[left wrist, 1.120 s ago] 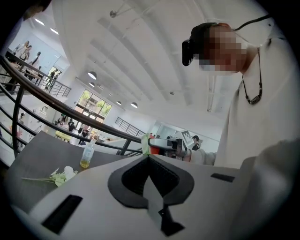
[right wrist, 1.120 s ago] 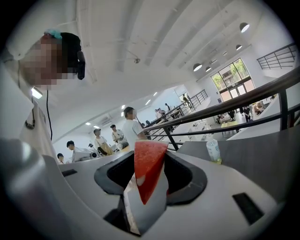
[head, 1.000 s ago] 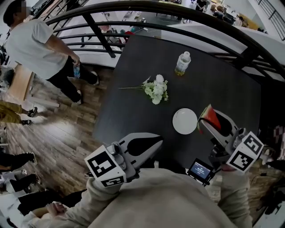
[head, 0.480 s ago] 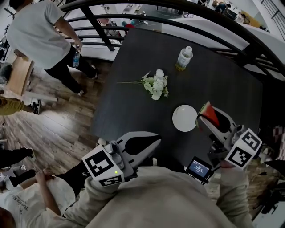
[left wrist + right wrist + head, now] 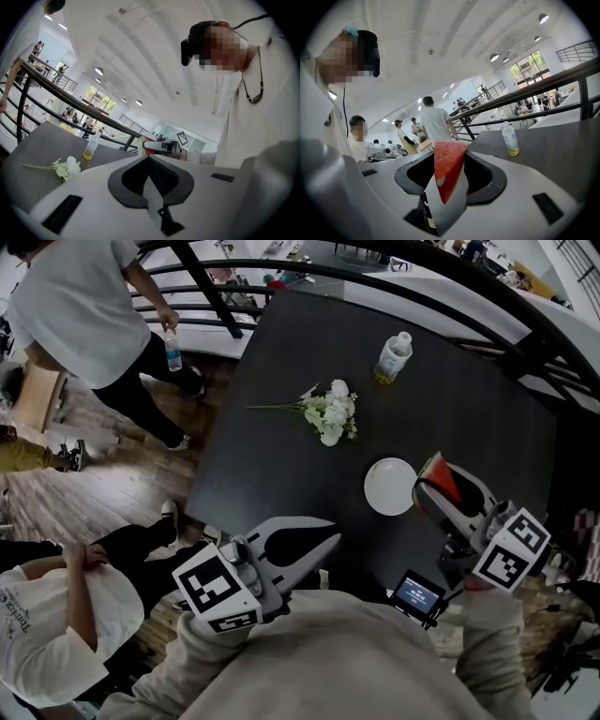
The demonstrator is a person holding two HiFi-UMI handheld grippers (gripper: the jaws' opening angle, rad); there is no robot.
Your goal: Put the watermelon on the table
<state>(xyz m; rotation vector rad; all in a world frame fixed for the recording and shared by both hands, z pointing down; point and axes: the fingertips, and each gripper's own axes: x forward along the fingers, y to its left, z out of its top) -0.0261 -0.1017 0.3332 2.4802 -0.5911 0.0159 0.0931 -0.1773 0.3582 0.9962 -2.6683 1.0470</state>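
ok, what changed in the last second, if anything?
Nothing grabbed or released. Right gripper still clamps the red watermelon wedge over the dark table, beside the round white plate; no clear shift. Left gripper stays shut, empty. White flower bouquet and clear plastic bottle unmoved. Off-table, a person in a white shirt entered at lower left.

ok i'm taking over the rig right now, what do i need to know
Left tongs: shut, empty, at the near edge of the table.
Right tongs: shut on the watermelon slice, above the table beside the white plate.
Done: slice is gripped.
Left: lower it onto bare table, open the tongs, withdraw.
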